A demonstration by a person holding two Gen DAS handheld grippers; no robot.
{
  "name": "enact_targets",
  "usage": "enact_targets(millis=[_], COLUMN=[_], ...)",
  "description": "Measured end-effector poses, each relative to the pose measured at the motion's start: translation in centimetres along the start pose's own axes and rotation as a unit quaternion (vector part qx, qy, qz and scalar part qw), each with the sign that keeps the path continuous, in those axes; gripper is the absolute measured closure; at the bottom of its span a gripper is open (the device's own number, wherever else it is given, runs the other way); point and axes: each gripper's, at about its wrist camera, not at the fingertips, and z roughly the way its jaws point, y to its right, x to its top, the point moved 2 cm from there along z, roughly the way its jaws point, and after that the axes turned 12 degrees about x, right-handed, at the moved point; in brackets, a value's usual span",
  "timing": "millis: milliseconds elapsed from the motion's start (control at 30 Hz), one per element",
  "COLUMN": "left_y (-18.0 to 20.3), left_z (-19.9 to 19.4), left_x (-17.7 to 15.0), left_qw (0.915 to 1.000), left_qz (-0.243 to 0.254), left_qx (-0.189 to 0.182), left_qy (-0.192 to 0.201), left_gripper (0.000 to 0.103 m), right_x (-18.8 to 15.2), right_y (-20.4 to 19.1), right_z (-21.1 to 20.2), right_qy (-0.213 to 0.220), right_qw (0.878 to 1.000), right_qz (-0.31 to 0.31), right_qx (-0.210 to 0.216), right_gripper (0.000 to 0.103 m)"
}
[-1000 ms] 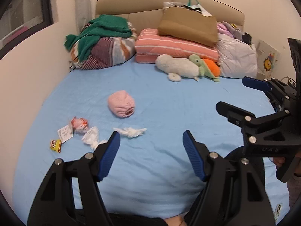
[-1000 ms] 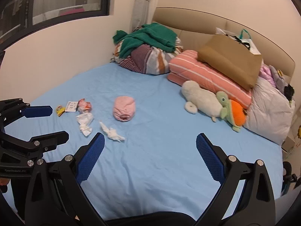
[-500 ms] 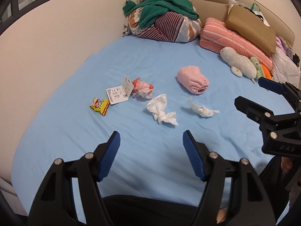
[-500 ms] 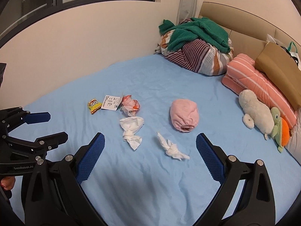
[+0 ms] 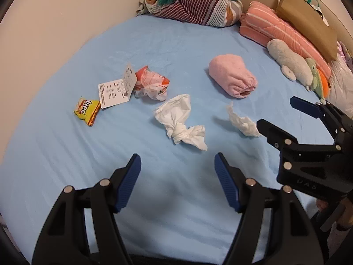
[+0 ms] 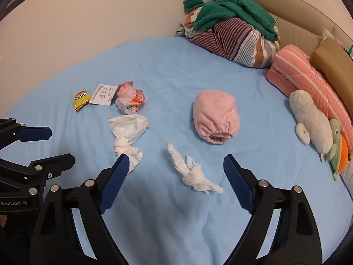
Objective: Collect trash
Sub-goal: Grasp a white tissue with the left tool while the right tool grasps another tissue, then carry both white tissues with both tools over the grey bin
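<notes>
Trash lies scattered on the blue bed sheet (image 5: 66, 154), left of centre in both views. In the left wrist view the left hand-held gripper (image 5: 177, 163) fills the bottom of the frame, jaws well apart with nothing between them; its body is cut off by the lower edge. Just above its pads sits a large knotted tissue (image 5: 179, 122). Further up and left are a crumpled orange-and-white wrapper (image 5: 152, 86), a white printed tag (image 5: 115, 90) leaning against it, and a yellow snack packet (image 5: 87, 109) whose lettering is only partly readable.

In the right wrist view the right hand-held gripper (image 6: 175, 165) has its jaws closing, still wide and touching nothing; a small twisted tissue (image 6: 194, 172) lies on the sheet between its fingers. The left finger hides the lower end of the large knotted tissue. A pink rolled cloth (image 6: 216, 117) sits above centre. At the right, plush toys (image 6: 313, 121) and pillows (image 6: 308, 77) run out of frame.
</notes>
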Motion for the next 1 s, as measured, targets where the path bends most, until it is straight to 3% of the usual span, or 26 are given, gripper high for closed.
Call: enact_targets(millis=[333,433,500,600,700,1000], left_y=[2.7,3.3,3.7,4.1,4.5,4.5], left_z=[8.0,9.8,10.9,12.3,12.0,9.8], left_x=[1.7,1.7,1.5,1.3,1.4,1.8], left_qw=[0.9983,0.9976,0.997,0.9959,0.9971,0.9985], left_qz=[-0.014,-0.01,-0.003,0.001,0.014,0.024], left_qx=[-0.002,0.0,0.003,-0.005,-0.008,-0.004], left_qy=[-0.057,-0.069,-0.077,-0.091,-0.074,-0.05], left_gripper=[0.034,0.036,0.047,0.067,0.083,0.087], right_x=[-2.1,-2.8,-3.3,-3.8,-3.7,-3.3], right_y=[4.2,4.8,5.0,5.3,5.5,5.4], right_z=[7.1,8.8,9.9,11.0,10.8,8.3], right_qy=[-0.05,-0.071,-0.089,-0.105,-0.1,-0.077], right_qw=[0.998,0.996,0.994,0.992,0.992,0.992], right_qz=[0.034,0.047,0.057,0.066,0.073,0.088], right_qx=[-0.002,0.007,0.016,0.029,0.035,0.042], right_gripper=[0.024,0.037,0.052,0.065,0.071,0.074])
